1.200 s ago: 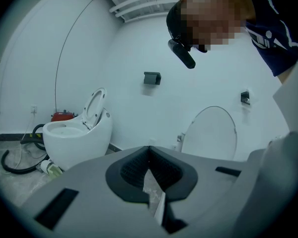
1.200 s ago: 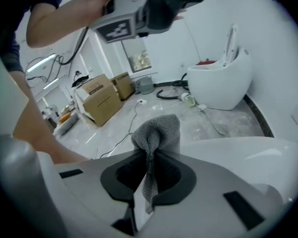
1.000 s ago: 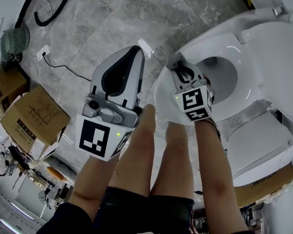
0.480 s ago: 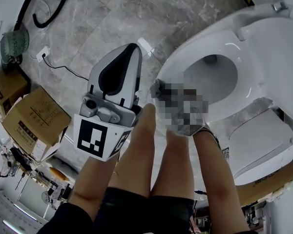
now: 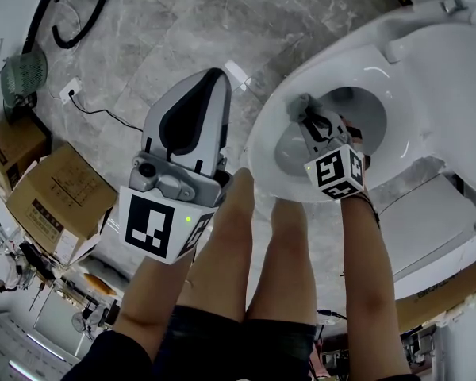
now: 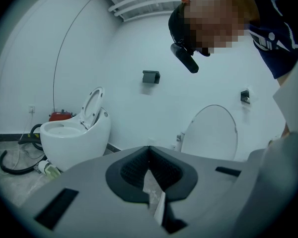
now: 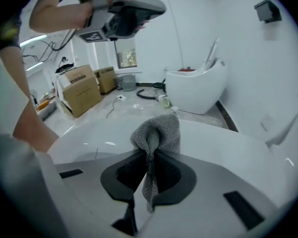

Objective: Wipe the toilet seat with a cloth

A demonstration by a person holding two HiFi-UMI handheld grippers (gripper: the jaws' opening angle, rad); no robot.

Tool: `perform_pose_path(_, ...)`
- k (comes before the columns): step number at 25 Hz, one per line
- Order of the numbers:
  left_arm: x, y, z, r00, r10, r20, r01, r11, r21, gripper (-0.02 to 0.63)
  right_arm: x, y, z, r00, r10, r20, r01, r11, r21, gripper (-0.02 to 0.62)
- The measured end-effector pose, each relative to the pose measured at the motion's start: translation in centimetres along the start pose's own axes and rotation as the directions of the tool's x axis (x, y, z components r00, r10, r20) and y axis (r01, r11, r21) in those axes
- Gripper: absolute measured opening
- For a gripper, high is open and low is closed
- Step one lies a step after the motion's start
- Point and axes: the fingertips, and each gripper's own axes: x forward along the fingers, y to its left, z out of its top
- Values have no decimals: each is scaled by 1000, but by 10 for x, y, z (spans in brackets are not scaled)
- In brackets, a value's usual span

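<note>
Toilet seat (image 5: 262, 145): white ring, bowl open.
2nd toilet (image 6: 72, 138): egg-shaped, lid raised, by the wall. Seen in both gripper views, not in head view.
Cardboard boxes (image 5: 55, 189): on marble floor (image 5: 166, 30), L side.
L gripper (image 5: 214, 78): held over the floor, apart from the seat. Its own view shows jaws together.
R gripper (image 5: 305, 116): down at the seat by the bowl edge. Head view gives only a grey lump there. R gripper view shows jaws clamped on grey cloth (image 7: 159, 130), wad past the tips resting on the seat.
</note>
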Motion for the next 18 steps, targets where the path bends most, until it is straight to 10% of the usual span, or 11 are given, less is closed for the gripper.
perform_pose_path(5, 3, -5, -4, 1000, -7, -5, 7, 1000, -7, 12, -1, -10, 3, 1000, -18, 2, 18, 999, 37, 51)
perform_pose_path(13, 13, -9, -3, 1000, -22, -10, 22, 1000, -2, 12, 5, 94, 38, 969, 242, 53, -231, 959, -163, 51)
perform_pose_path(18, 18, -11, -2, 999, -35, -16, 35, 999, 10, 12, 10, 44, 52, 987, 103, 123, -91, 991, -98, 51)
